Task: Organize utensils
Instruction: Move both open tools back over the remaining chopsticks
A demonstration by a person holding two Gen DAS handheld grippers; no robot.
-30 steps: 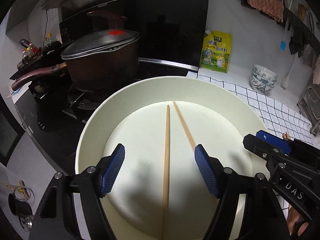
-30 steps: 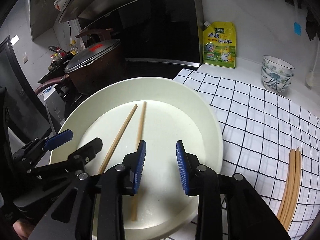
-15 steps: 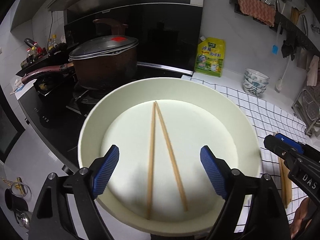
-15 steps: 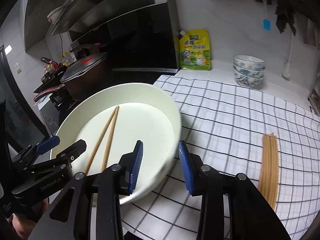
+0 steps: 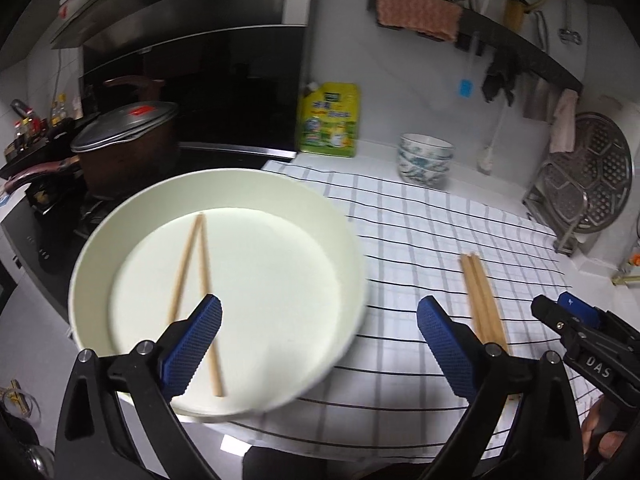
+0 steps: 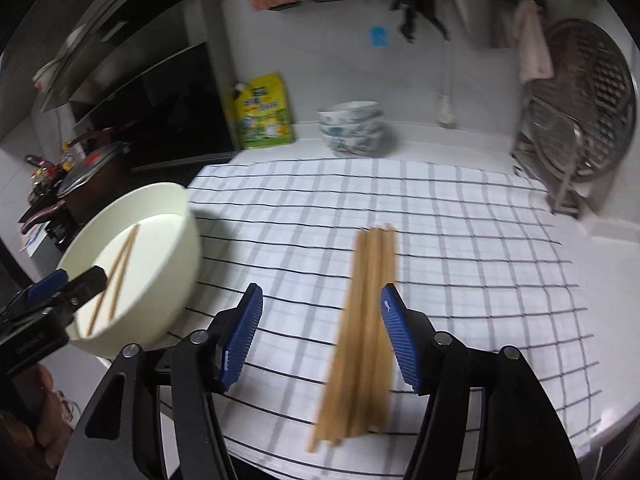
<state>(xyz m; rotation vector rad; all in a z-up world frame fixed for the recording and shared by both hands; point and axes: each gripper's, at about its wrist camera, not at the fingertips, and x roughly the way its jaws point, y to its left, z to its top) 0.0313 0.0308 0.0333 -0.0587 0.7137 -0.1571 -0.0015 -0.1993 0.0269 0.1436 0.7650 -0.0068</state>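
**Chopsticks: stock on my counter**

Cream bowl (image 5: pixel 120 236): two chopsticks (image 5: pixel 208 300), tips meeting away from me. My left gripper (image 5: pixel 320 344) just opened wide, empty. Checked cloth (image 6: pixel 460 240): loose bundle (image 6: pixel 364 320), count unclear, pointing away. Right gripper (image 6: pixel 322 336) just opening, untouched.

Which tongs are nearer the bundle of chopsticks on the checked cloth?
Right. The right tongs are open, framing the bundle of chopsticks on the cloth. The left tongs hang open by the white bowl, the bundle off to their right.
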